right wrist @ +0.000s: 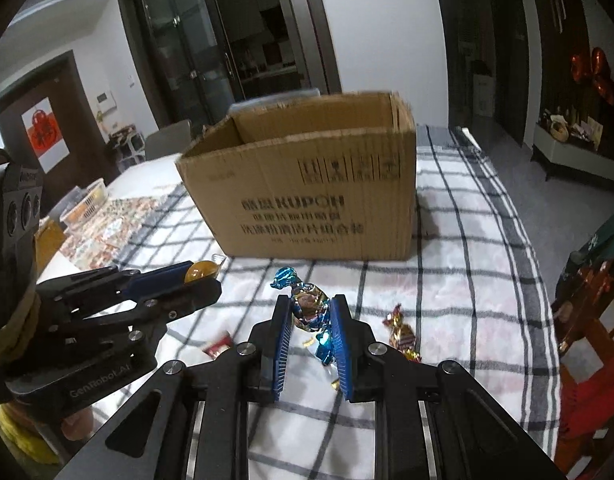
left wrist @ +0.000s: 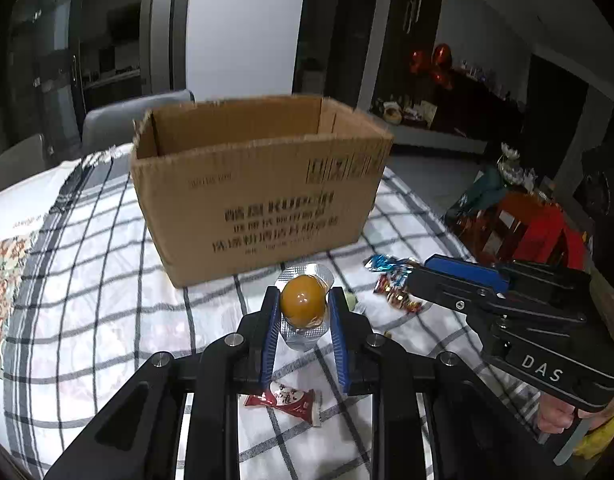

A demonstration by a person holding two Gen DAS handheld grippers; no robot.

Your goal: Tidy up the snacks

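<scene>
Two grippers level (loaded), left gripper (left wrist: 303, 300), right gripper (right wrist: 310, 312)

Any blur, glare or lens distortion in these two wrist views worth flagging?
Left wrist view: the cardboard box print is smeared and barely legible, a glare spot sits on the orange jelly cup, and black fisheye corners bend the checked tablecloth lines. Right wrist view: box lettering is sharper, the blue foil candy glints, and the same vignette and curvature appear.

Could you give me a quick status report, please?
Left gripper shut on jelly cup. Right gripper shut on blue-wrapped candy. Cardboard box ahead, open; path unobstructed.
</scene>
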